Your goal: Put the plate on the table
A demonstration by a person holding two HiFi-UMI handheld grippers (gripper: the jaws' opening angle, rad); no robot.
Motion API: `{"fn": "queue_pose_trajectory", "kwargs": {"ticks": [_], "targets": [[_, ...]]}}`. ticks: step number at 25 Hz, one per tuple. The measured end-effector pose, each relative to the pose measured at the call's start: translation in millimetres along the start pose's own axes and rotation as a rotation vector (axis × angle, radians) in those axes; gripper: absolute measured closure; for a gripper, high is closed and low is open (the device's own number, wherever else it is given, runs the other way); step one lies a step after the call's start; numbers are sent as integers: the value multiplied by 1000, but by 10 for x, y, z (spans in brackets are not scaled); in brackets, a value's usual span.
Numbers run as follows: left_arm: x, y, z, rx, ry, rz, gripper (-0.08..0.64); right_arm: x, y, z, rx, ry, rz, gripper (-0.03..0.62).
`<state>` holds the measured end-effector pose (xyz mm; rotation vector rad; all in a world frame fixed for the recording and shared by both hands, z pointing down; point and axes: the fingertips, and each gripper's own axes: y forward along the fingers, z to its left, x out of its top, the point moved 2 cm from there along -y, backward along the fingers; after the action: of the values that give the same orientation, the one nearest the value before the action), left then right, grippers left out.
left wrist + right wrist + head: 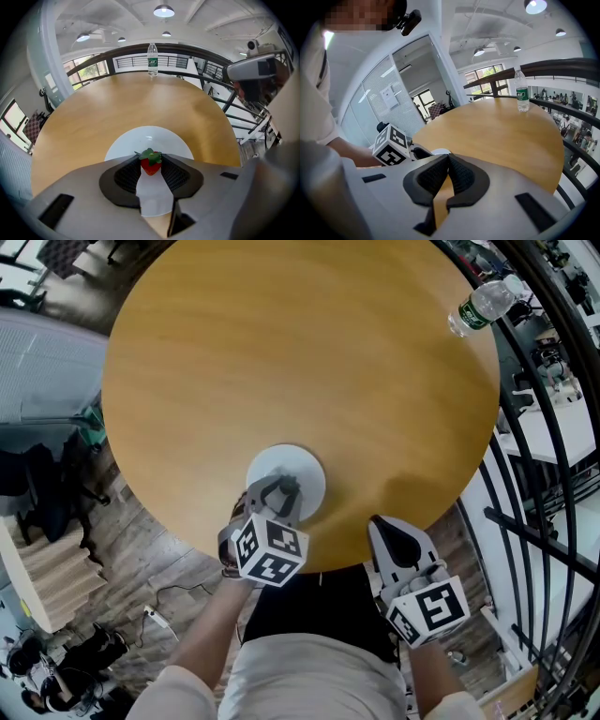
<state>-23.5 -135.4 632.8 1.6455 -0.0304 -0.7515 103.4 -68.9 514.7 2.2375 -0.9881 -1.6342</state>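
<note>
A white plate (307, 472) lies flat on the round wooden table (300, 362), close to its near edge. My left gripper (281, 493) hangs over the plate's near side, shut on a small red strawberry (150, 165) with a green top. The left gripper view shows the plate (149, 139) right beneath the berry. My right gripper (394, 531) sits at the table's near edge, to the right of the plate. Its jaws meet at the tips with nothing between them (448, 160).
A plastic water bottle (483, 304) stands at the table's far right rim. A dark metal railing (553, 427) curves along the right side. The person's arms and lap are just below the near edge. Wooden floor and a cable lie at the left.
</note>
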Motion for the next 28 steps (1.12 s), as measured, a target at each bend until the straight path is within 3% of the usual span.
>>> {"fn": "queue_pose_trajectory", "kwargs": {"ticks": [28], "targets": [[-5,-125,9,-4,-45,-18,371,69,-95,28,5,3,-18,566]]}}
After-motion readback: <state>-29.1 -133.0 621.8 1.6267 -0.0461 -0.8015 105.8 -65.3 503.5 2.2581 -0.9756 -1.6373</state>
